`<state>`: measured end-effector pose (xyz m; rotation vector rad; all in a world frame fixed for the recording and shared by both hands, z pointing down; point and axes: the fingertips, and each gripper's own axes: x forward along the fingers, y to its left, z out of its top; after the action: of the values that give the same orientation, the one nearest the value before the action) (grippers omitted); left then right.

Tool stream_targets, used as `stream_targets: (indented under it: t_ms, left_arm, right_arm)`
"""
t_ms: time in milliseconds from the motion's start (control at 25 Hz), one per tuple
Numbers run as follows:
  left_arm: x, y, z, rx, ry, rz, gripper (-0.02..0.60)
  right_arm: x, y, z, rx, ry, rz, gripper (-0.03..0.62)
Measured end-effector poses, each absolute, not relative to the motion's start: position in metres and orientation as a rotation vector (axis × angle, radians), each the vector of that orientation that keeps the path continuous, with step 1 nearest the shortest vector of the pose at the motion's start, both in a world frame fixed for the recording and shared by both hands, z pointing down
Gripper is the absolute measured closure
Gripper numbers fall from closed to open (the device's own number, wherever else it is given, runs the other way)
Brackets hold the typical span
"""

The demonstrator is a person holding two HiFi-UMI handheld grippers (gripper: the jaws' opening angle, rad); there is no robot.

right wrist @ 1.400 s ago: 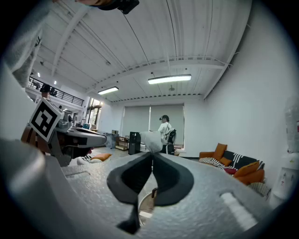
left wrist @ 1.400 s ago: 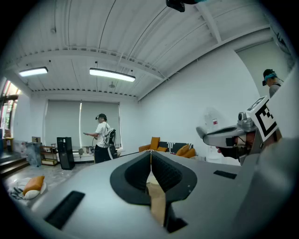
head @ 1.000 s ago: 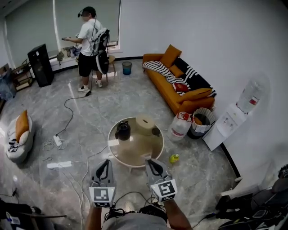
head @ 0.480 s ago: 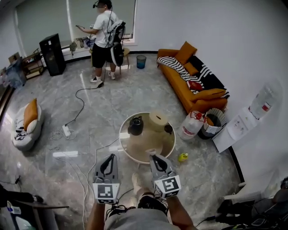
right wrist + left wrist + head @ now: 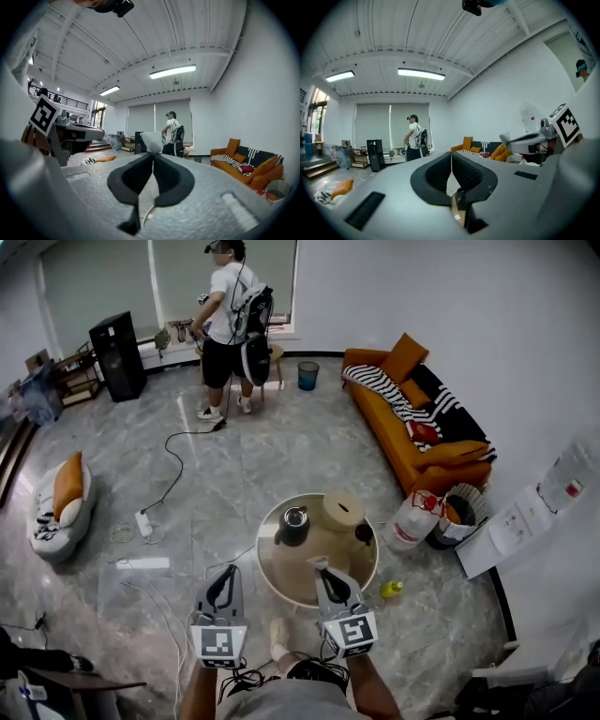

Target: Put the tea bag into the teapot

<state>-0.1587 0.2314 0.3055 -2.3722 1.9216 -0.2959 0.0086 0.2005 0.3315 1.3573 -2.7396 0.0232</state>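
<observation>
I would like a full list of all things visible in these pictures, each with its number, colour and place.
round table: one, beige, in the room's middle
teapot: one, dark, on the table's far left
cylinder: one, beige, on the table's far side
cup: one, dark, at the table's right edge
sofa: one, orange, along the right wall
bin: one, blue, by the far wall
other person: one, white shirt, standing by the far window
tea bag: one, white, over the table's near edge
left gripper: one, grey, shut, empty
right gripper: one, grey, shut on the tea bag
</observation>
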Motion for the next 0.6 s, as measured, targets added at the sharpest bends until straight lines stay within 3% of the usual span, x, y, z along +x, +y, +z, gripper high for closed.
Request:
stream_targets:
  t_ms: [600]
  left_arm:
    - [-0.150, 0.062, 0.324, -2.492, 1.784, -0.373, 0.558]
  right_arm:
    - [0.007, 0.047, 0.367, 1.449, -2.673, 0.152, 0.589]
